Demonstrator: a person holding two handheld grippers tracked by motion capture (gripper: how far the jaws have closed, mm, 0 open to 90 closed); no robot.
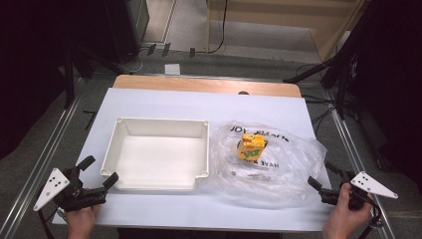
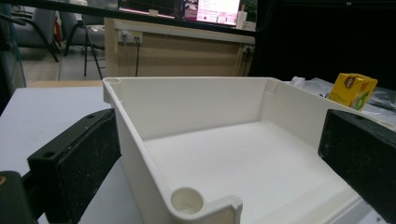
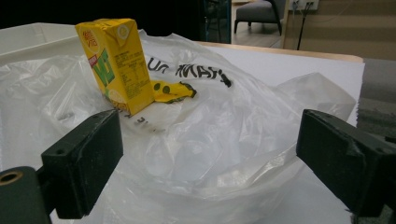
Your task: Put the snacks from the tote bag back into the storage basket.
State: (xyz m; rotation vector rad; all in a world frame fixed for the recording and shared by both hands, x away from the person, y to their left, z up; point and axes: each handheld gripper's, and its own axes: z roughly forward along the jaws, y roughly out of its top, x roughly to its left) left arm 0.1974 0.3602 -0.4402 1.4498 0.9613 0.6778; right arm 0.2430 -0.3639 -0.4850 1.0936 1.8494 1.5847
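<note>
Broadly, a white sheet [image 1: 164, 102] covers the wooden table [image 1: 206, 85]. On it sits an empty white tray [image 1: 111, 144], and just to its right lies a crumpled clear plastic bag [image 1: 293, 164] with black lettering. A yellow drink carton [image 1: 251, 146] stands on the bag. The left gripper [image 1: 101, 172] rests at the tray's near left corner, jaws spread wide and holding nothing. The right gripper [image 1: 324, 175] sits at the bag's near right edge, jaws likewise wide apart and empty.

White tray [image 1: 115, 144]; yellow carton [image 1: 251, 146], green print; clear bag [image 1: 293, 164], black lettering.
</note>
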